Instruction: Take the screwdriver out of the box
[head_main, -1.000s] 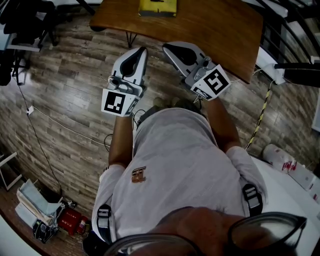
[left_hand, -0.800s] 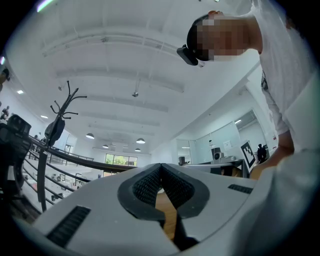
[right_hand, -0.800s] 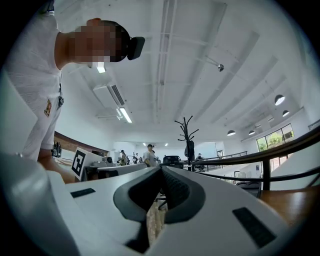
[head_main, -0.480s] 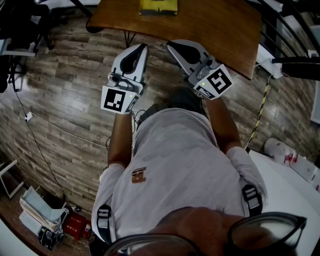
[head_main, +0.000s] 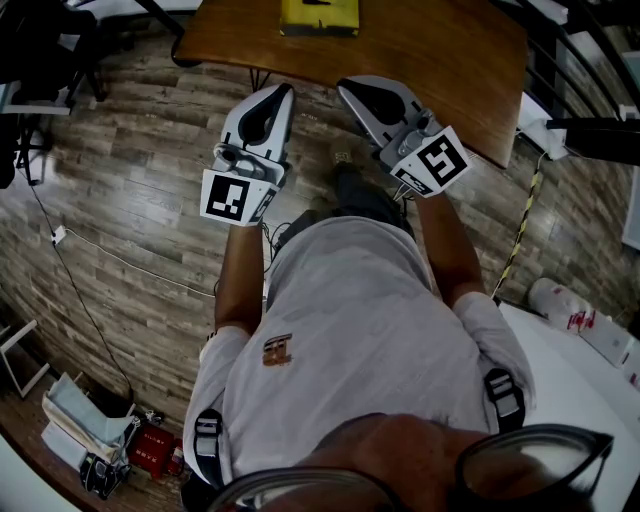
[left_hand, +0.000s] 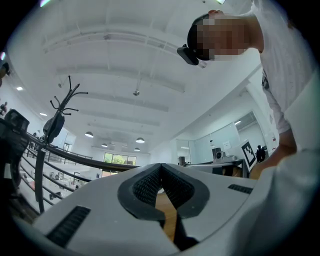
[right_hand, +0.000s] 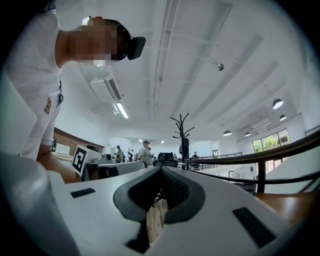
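Note:
A yellow box lies at the far edge of the brown wooden table; no screwdriver shows in any view. In the head view my left gripper and right gripper are held side by side above the floor, tips just short of the table's near edge. The left gripper view shows the left gripper with its dark pads meeting at the tip and nothing between them. In the right gripper view the right gripper is likewise shut and empty. Both gripper views tilt up at the ceiling.
Wood-plank floor lies under the grippers, with a thin cable across it. A yellow-black cable and a dark railing are at the right. A white surface sits at the lower right, bags at the lower left.
Both grippers have edged slightly toward the table, and the box and table sit a little nearer in view. The jaws stayed shut.

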